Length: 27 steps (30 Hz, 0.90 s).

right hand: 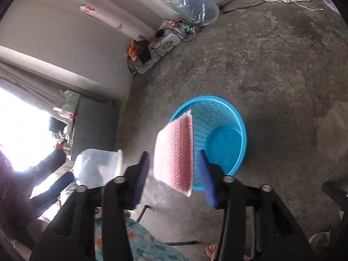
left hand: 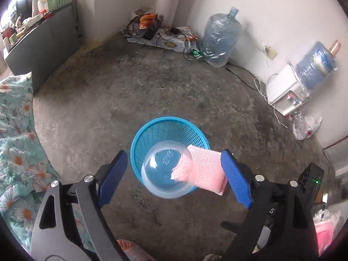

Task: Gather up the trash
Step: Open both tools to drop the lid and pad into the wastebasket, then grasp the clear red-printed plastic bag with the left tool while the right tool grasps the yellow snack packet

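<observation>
Bare, stained concrete floor (left hand: 174, 82), white walls behind. A large water jug (left hand: 219, 39) wrapped in plastic is stood against the wall, next to a flat pack with black cables (left hand: 167, 39) on it. A white water dispenser (left hand: 287, 91) is seen at the right of the left wrist view, a flower-print blanket (left hand: 17, 141) at the left.

A blue mesh basket (left hand: 152, 128) is stood upright on the floor, below both grippers.

Left gripper (left hand: 174, 178): jaws are spread wide. A clear plastic dome lid (left hand: 161, 174) is seen between the blue fingers (left hand: 111, 178), over the near rim of the basket; no pad is pressed on it, so it is not gripped. Whether it is touched by anything cannot be told.

Right gripper (right hand: 176, 174): jaws are partly apart. A pink textured pad (right hand: 176, 152) is seen between them, blurred, tilted, above the basket's near rim. It lies close to the right-hand finger (right hand: 207, 178); a clear gap is left to the other finger. It is not clamped. In the left wrist view the same pink pad (left hand: 208, 169) is overlapped at one end by the dome lid.

Toes in a pink sandal (left hand: 130, 248) are visible at the bottom edge.
</observation>
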### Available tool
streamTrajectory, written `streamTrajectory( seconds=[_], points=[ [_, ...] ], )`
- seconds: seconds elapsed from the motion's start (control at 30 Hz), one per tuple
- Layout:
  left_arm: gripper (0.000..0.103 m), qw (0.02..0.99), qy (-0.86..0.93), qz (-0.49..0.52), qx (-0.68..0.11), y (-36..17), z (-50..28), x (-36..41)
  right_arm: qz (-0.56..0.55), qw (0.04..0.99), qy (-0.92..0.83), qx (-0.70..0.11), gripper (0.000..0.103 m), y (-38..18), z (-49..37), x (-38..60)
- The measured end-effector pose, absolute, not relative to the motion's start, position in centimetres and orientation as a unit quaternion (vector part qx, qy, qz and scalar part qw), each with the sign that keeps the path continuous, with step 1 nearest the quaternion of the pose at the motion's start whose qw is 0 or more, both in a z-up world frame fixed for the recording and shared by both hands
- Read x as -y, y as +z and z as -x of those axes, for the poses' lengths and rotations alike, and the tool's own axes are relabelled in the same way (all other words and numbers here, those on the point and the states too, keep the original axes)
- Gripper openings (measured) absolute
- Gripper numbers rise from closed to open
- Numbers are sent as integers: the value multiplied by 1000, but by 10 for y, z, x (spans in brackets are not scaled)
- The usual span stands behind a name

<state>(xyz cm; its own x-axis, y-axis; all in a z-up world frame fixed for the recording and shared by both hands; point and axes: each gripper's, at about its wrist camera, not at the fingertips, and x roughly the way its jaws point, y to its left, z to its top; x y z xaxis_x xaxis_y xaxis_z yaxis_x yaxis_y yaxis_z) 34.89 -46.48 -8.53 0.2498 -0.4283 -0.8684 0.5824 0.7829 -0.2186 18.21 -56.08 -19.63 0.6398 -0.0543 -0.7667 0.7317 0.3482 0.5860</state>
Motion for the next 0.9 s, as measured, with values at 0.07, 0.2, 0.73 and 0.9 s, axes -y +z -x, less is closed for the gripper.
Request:
streamTrajectory(
  seconds=[0.07, 0.2, 0.73, 0.9],
  points=[
    [83, 791, -312, -56, -524, -89, -353, 458, -510, 739, -272, -346, 58, -210, -183, 565],
    [83, 789, -333, -42, -515, -78, -348, 437, -508, 745, -271, -339, 58, -215, -162, 555],
    [83, 836, -392, 70, -378, 54, -228, 231, -222, 898, -256, -281, 97, -49, -126, 405],
    [83, 867, -362, 78, -335, 68, -183, 141, -199, 926, -155, -281, 97, -10, -135, 350]
  ],
)
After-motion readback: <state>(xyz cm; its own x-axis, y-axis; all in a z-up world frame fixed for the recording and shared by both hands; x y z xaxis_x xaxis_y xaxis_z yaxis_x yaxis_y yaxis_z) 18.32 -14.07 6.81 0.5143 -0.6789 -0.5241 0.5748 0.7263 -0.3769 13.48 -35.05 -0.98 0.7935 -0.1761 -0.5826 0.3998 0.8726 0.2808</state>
